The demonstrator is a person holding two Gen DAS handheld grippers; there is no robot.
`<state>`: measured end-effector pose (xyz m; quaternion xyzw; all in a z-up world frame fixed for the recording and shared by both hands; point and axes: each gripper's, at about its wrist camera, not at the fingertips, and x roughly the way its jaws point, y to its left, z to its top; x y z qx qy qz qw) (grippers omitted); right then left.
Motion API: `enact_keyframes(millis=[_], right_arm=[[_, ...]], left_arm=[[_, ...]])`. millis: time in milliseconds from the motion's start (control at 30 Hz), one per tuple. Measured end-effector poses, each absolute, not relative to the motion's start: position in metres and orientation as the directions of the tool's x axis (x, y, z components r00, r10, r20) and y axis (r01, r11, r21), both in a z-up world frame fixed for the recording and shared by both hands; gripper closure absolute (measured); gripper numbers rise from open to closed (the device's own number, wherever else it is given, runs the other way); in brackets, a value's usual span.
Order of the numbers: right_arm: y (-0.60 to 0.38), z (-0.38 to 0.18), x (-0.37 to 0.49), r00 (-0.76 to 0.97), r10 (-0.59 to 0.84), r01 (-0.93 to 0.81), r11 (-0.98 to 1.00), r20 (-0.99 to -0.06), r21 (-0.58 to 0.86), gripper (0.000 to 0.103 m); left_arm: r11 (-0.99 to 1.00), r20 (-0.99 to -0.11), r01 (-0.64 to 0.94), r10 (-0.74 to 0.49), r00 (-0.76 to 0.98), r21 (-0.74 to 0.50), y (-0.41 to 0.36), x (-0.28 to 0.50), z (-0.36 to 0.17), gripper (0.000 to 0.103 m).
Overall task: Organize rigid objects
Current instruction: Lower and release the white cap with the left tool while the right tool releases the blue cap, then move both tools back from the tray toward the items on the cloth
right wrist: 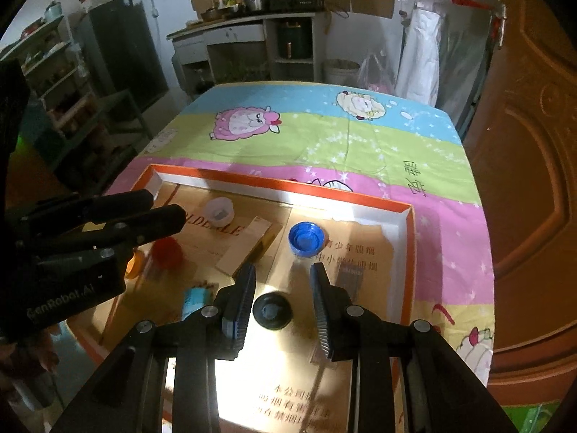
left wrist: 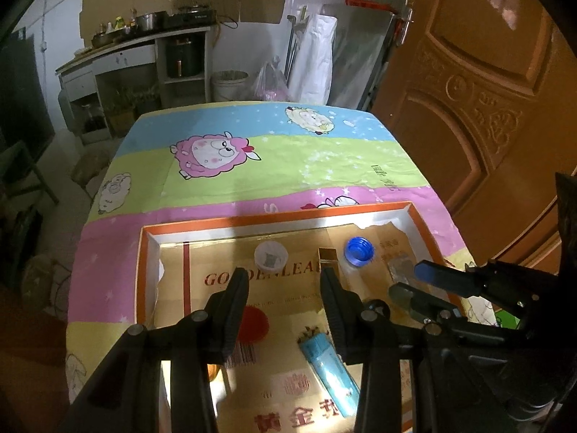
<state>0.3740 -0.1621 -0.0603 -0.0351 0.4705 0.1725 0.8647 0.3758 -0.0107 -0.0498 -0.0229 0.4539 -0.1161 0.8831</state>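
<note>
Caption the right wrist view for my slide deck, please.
Right claw hangs open above a black knob in an orange-rimmed tray, blue cap beyond.

Your tray (right wrist: 404, 231) sits on the table (right wrist: 414, 144): white cap (right wrist: 218, 211) far-left, bottle cap (right wrist: 305, 238) right, lighter (left wrist: 330, 371) nearest you.

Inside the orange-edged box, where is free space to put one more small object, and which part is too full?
Inside the box, free floor lies along the far wall between the white cap and blue cap, and near the black knob. The left side is crowded: red cap, flat carton, blue lighter.
</note>
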Motion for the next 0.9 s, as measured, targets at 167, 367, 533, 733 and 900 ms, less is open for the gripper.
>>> enact_keyframes(millis=[167,367,533,733,900], right_arm=[[-0.162,-0.052,0.36,0.505,0.27,-0.334,0.937,-0.82,0.102,0.071],[-0.162,-0.04,0.34,0.516,0.274,-0.338,0.936,-0.812,0.101,0.071],[-0.16,-0.033,0.322,0.522,0.278,-0.344,0.934,-0.807,0.1,0.071],[-0.16,-0.028,0.304,0.524,0.283,-0.344,0.933,-0.803,0.104,0.071],[-0.159,-0.024,0.29,0.528,0.289,-0.344,0.933,-0.798,0.111,0.071]], left_arm=[[0.972,-0.792,0.184,-0.229,0.566,-0.149,-0.01,0.362,-0.043,0.062],[0.972,-0.785,0.177,-0.228,0.575,-0.153,-0.004,0.342,-0.036,0.062],[0.973,-0.779,0.162,-0.229,0.584,-0.165,0.005,0.325,-0.03,0.062],[0.973,-0.773,0.153,-0.229,0.591,-0.172,0.011,0.308,-0.024,0.062],[0.972,-0.764,0.152,-0.234,0.602,-0.178,0.015,0.294,-0.018,0.062]])
